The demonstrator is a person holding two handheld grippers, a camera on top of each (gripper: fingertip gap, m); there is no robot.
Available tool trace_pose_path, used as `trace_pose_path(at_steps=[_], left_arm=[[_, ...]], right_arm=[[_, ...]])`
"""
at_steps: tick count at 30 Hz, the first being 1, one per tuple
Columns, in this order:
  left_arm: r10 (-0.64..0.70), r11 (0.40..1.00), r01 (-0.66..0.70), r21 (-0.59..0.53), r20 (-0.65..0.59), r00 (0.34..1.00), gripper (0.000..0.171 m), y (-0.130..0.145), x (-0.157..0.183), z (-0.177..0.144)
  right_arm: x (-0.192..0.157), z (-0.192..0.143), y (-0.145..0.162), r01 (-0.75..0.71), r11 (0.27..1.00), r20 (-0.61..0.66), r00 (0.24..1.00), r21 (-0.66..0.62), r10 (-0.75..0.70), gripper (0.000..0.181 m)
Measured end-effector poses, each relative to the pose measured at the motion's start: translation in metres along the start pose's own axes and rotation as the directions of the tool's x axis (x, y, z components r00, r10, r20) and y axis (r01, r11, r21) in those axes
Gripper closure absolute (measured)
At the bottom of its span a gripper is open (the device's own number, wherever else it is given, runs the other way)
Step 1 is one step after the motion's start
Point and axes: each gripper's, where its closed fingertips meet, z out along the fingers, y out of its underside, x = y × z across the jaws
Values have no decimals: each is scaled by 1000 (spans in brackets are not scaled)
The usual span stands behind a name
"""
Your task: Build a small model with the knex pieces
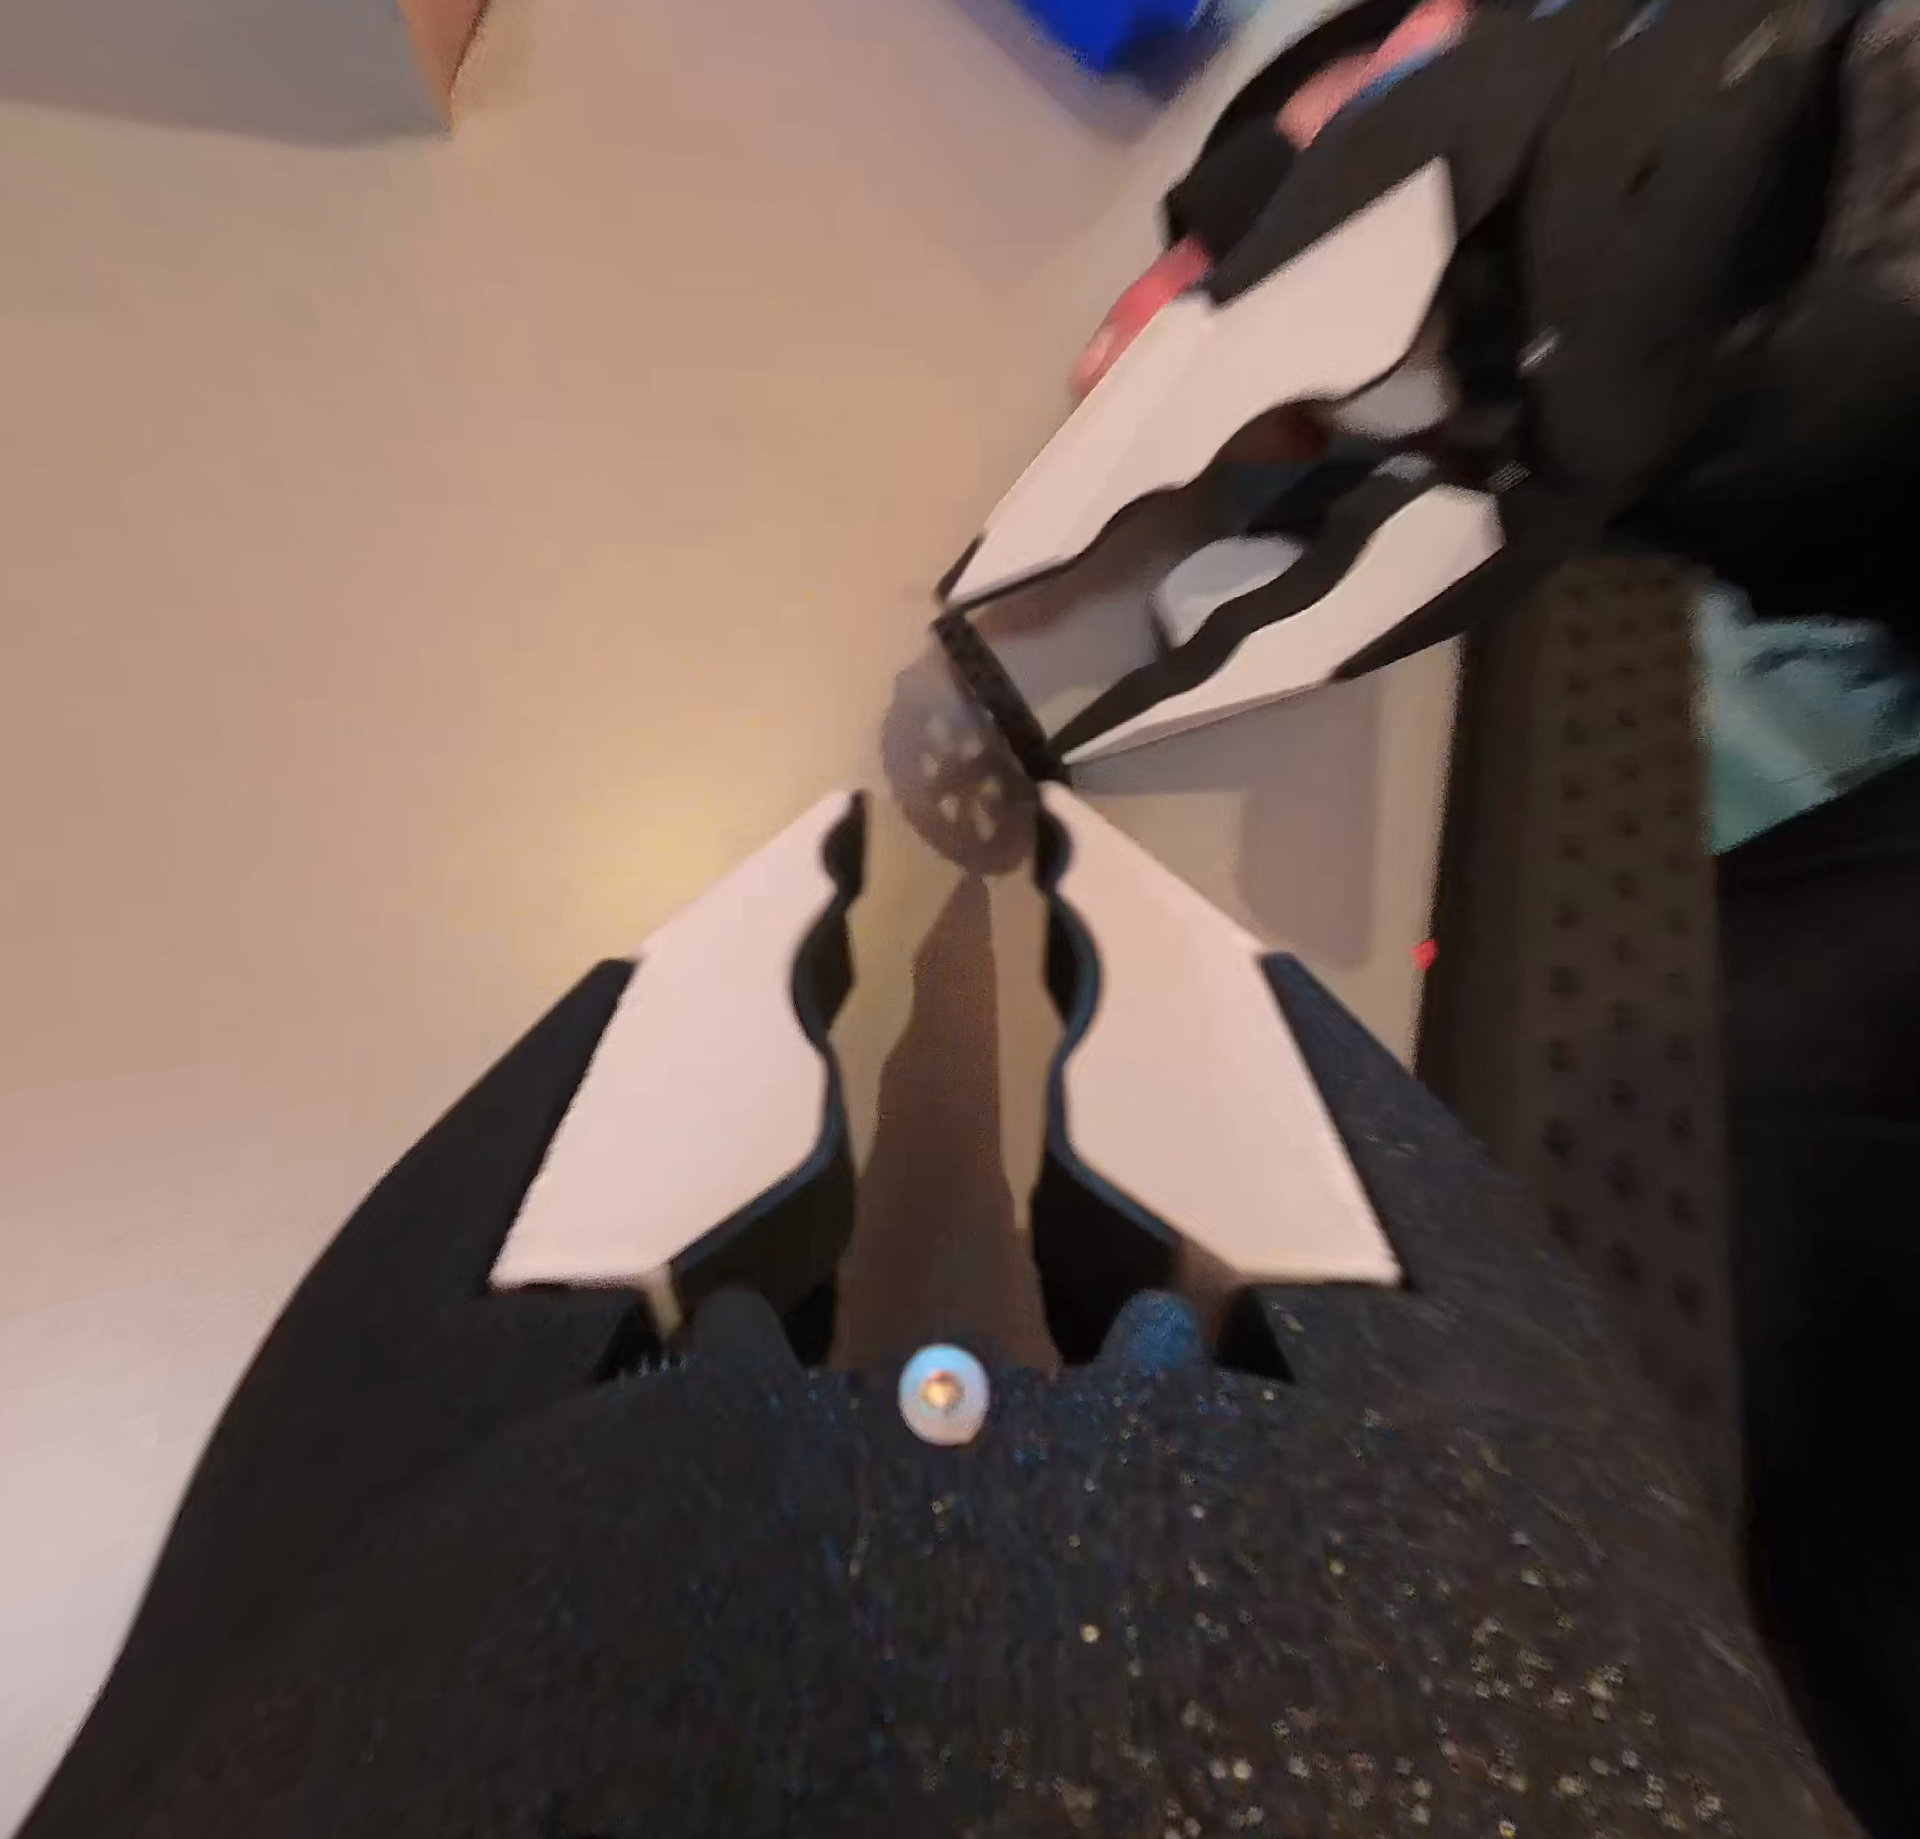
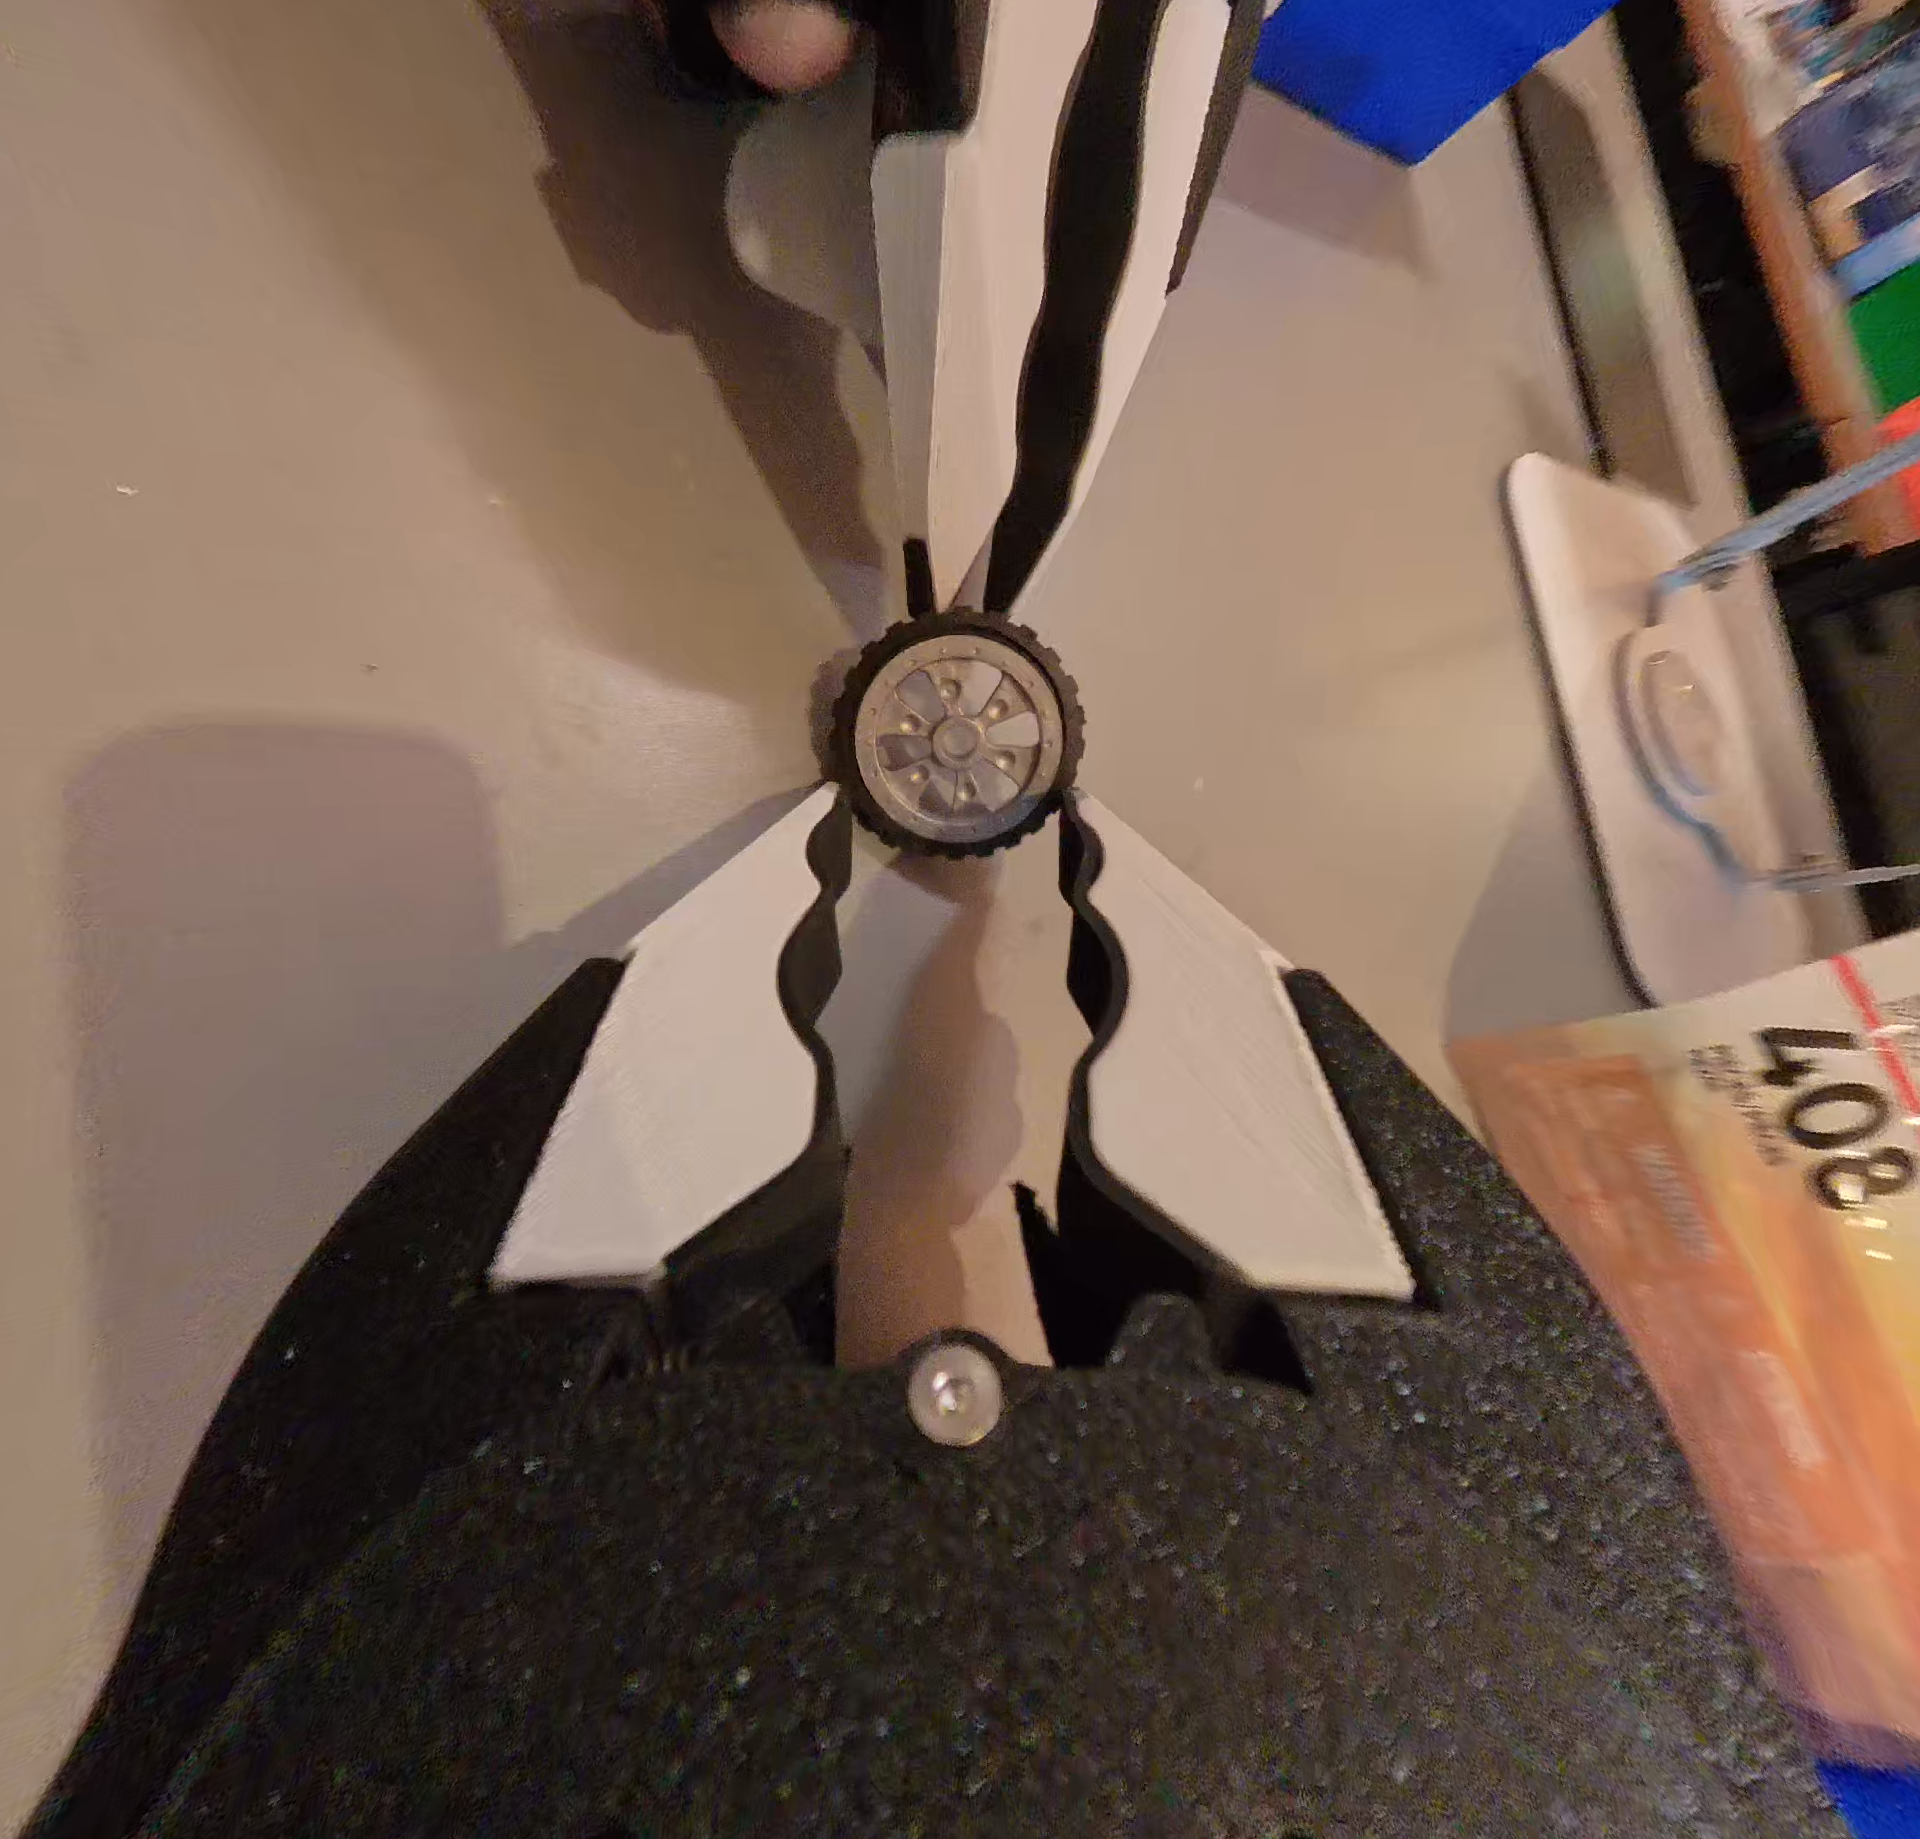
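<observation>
Gripping a small wheel with a black tyre and a silver rim, the right gripper has its fingertips against both sides of the tyre, above the beige table. The left gripper comes from the far side and its tips reach the wheel's far edge; I cannot tell if it squeezes. A blue box stands far right, an orange packet near right

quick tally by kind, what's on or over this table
grippers: 2 (left, right)
wheel: 1, between the right gripper's fingers
blue box: 1
orange packet: 1
white tray: 1
total: 6
</observation>
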Motion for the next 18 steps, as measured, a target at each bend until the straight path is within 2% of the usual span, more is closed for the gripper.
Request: trace_pose_path(at_steps=[1, 2, 3, 4, 5, 7, 9, 11, 16, 18], left_arm=[[-23, 999, 26, 36, -84, 996, 120, -6, 11, -3], [-42, 997, 48, 58, -108, 993, 120, -9, 13, -4], [-40, 996, 47, 81, -92, 995, 121, -13, 11, -5], [-31, 996, 39, 86, -86, 996, 128, -14, 11, -3], [-22, 997, 29, 75, -104, 994, 128, -12, 16, 1], [15, 999, -13, 32, -54, 998, 129, -6, 13, 9], [16, 1000, -15, 10, -45, 999, 131, -3, 13, 11], [38, 998, -37, -41, 24, 999, 132, 5, 3, 10], [102, 993, -93, -73, 140, 985, 126, 3, -3, -18], [91, 987, -69, -147, 149, 985, 119, 20, 0, -25]], right_arm=[[6, -2, -4, 13, 1000, -35, 999, 24, -12, 156], [12, -7, -11, 12, 998, -65, 998, 64, -8, 180], [18, -12, -17, -4, 995, -86, 996, 101, 13, 181], [22, -16, -22, -14, 992, -104, 994, 129, 28, 181], [22, -16, -24, -10, 991, -104, 994, 130, 23, 181], [15, -9, -15, 11, 997, -81, 997, 72, -5, 181], [6, -6, -14, -23, 997, -15, 1000, 75, 24, 181], [-1, -6, -15, -102, 991, 66, 993, 91, 97, 168], [-8, -3, -12, -159, 984, 135, 980, 77, 147, 157], [-10, -1, -10, -190, 979, 166, 970, 73, 176, 155]])
